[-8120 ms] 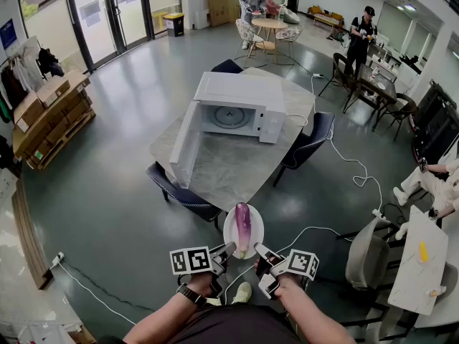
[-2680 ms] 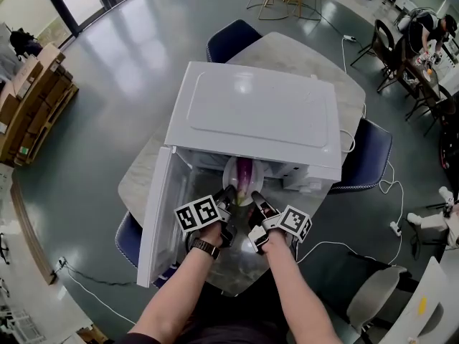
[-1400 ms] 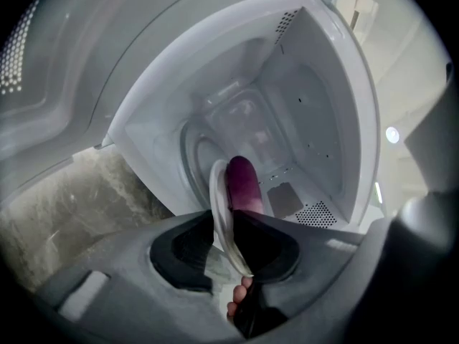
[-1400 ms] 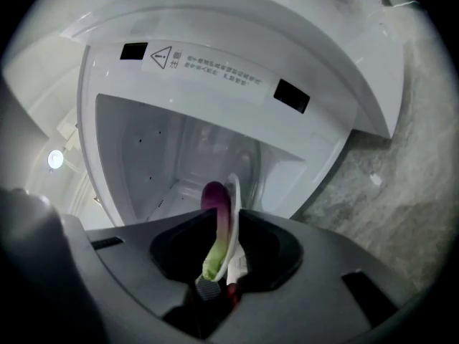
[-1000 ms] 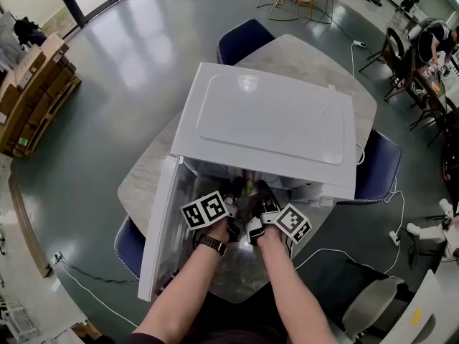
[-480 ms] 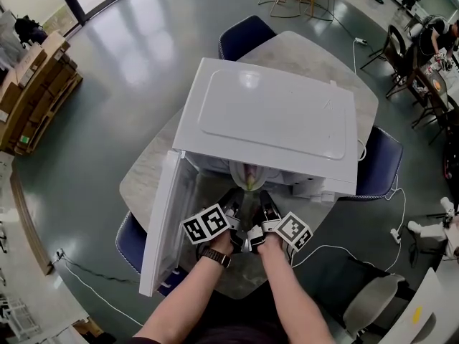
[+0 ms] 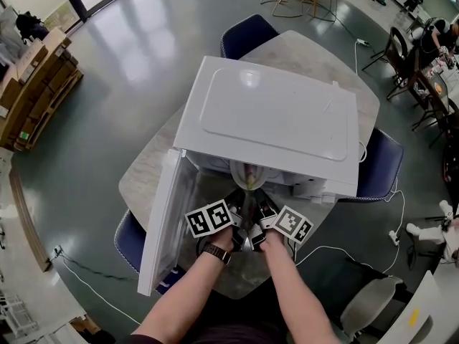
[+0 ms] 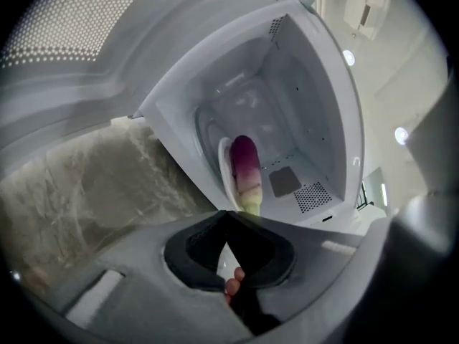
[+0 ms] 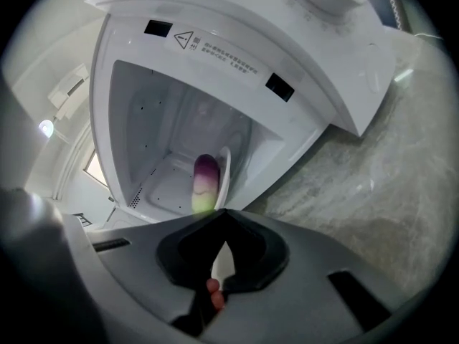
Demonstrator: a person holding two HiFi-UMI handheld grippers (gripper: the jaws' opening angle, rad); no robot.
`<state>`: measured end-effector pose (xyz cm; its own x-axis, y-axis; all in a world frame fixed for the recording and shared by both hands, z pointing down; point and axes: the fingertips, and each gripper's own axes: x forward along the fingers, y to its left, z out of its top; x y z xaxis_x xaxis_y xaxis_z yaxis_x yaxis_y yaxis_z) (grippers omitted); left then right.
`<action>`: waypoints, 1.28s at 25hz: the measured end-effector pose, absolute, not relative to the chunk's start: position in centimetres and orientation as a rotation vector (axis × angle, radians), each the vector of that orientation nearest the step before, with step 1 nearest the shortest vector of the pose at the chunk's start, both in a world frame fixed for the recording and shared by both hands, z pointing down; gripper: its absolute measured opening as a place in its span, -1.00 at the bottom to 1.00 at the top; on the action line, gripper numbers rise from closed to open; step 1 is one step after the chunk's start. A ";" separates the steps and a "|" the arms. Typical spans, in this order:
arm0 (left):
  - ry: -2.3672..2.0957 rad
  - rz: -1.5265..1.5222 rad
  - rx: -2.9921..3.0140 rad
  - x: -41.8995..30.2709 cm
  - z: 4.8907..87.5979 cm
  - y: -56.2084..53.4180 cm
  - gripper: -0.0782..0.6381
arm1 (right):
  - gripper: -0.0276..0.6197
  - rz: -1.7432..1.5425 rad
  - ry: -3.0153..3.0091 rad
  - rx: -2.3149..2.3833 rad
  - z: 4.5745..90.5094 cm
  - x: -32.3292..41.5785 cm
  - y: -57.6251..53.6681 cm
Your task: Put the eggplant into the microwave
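Note:
The white microwave (image 7: 272, 117) stands on the table with its door (image 7: 161, 221) swung open to the left. Inside, the purple eggplant (image 8: 245, 170) (image 9: 204, 181) lies on a white plate (image 8: 224, 167) (image 9: 224, 170), its green end toward me; in the head view the eggplant (image 7: 249, 175) shows at the oven mouth. Just in front of that opening, my left gripper (image 7: 240, 203) (image 8: 228, 213) and right gripper (image 7: 257, 203) (image 9: 222, 212) are side by side. Both are shut with their tips together and hold nothing.
The microwave sits on a marbled grey table (image 7: 154, 170). Blue chairs (image 7: 247, 34) (image 7: 373, 160) (image 7: 129, 242) stand round it, and a white cable (image 7: 326, 249) lies on the floor to the right. Cardboard boxes (image 7: 36, 77) are stacked far left.
Both grippers have drawn back out of the microwave mouth toward me. The plate with the eggplant has stayed inside.

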<state>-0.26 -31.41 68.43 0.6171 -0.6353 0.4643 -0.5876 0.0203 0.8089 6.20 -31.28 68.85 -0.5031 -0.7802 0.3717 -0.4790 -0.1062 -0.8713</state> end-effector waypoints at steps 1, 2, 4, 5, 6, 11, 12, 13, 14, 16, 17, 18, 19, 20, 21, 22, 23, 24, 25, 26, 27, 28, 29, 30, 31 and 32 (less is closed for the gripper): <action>-1.028 -0.049 1.648 -0.2 68.4 -31.7 -0.76 | -0.91 -1.645 1.908 -1.393 68.8 6.2 -31.4; -1.029 -0.050 1.651 -0.3 68.4 -31.9 -0.76 | -0.91 -1.644 1.917 -1.392 68.8 6.1 -31.6; -1.035 -0.053 1.654 -0.5 68.4 -32.6 -0.76 | -0.91 -1.641 1.943 -1.390 68.6 5.8 -32.1; -1.040 -0.056 1.657 -0.6 68.3 -33.0 -0.76 | -0.91 -1.641 1.961 -1.388 68.5 5.7 -32.5; -1.045 -0.058 1.662 -0.6 68.1 -33.4 -0.76 | -0.91 -1.641 1.980 -1.387 68.4 5.5 -32.9; -1.056 -0.064 1.672 -0.7 67.8 -34.8 -0.76 | -0.91 -1.639 2.066 -1.385 68.1 4.9 -34.6; -1.057 -0.063 1.674 -0.6 67.8 -35.0 -0.76 | -0.91 -1.640 2.075 -1.386 68.1 4.8 -34.9; -1.058 -0.061 1.675 -0.6 67.9 -35.3 -0.76 | -0.91 -1.640 2.081 -1.388 68.2 4.8 -35.1; -1.059 -0.061 1.675 -0.6 67.9 -35.5 -0.76 | -0.91 -1.639 2.086 -1.389 68.2 4.8 -35.4; -1.061 -0.062 1.674 -0.6 67.9 -35.9 -0.76 | -0.91 -1.635 2.091 -1.393 68.2 4.8 -35.7; -1.061 -0.063 1.673 -0.5 67.9 -36.0 -0.76 | -0.91 -1.633 2.091 -1.395 68.1 4.9 -35.9; -1.060 -0.063 1.673 -0.5 67.9 -36.2 -0.76 | -0.91 -1.630 2.091 -1.399 68.1 4.9 -36.0; -1.059 -0.063 1.675 -0.5 67.8 -36.3 -0.76 | -0.91 -1.627 2.091 -1.402 68.0 4.9 -36.1; -1.058 -0.062 1.677 -0.5 67.8 -36.5 -0.76 | -0.91 -1.624 2.093 -1.404 68.0 4.9 -36.2; -1.056 -0.063 1.679 -0.5 67.8 -36.6 -0.76 | -0.91 -1.620 2.094 -1.407 68.0 4.9 -36.3; -1.056 -0.065 1.680 -0.5 67.8 -36.8 -0.76 | -0.91 -1.616 2.096 -1.410 67.9 4.9 -36.5; -1.056 -0.068 1.682 -0.5 67.8 -36.9 -0.76 | -0.91 -1.612 2.098 -1.414 67.9 4.9 -36.6; -1.058 -0.070 1.683 -0.5 67.8 -36.9 -0.76 | -0.91 -1.608 2.100 -1.420 68.0 5.0 -36.6; -1.059 -0.070 1.684 -0.5 67.8 -36.9 -0.76 | -0.91 -1.605 2.102 -1.425 68.0 5.0 -36.6; -1.061 -0.071 1.684 -0.5 67.7 -36.9 -0.76 | -0.91 -1.602 2.103 -1.430 68.0 5.0 -36.7; -1.063 -0.074 1.682 -0.5 67.7 -36.9 -0.76 | -0.91 -1.598 2.103 -1.435 67.9 5.1 -36.7; -1.064 -0.078 1.680 -0.4 67.6 -36.9 -0.76 | -0.91 -1.594 2.104 -1.439 67.9 5.1 -36.7; -1.066 -0.082 1.679 -0.4 67.4 -36.9 -0.76 | -0.91 -1.590 2.104 -1.444 67.8 5.1 -36.6; -1.067 -0.085 1.681 -0.3 67.3 -36.9 -0.76 | -0.91 -1.588 2.102 -1.449 67.8 5.2 -36.5; -1.067 -0.084 1.685 -0.2 67.1 -36.8 -0.76 | -0.91 -1.587 2.098 -1.454 67.7 5.2 -36.2; -1.065 -0.080 1.691 0.0 66.9 -36.6 -0.76 | -0.91 -1.587 2.094 -1.457 67.7 5.3 -35.9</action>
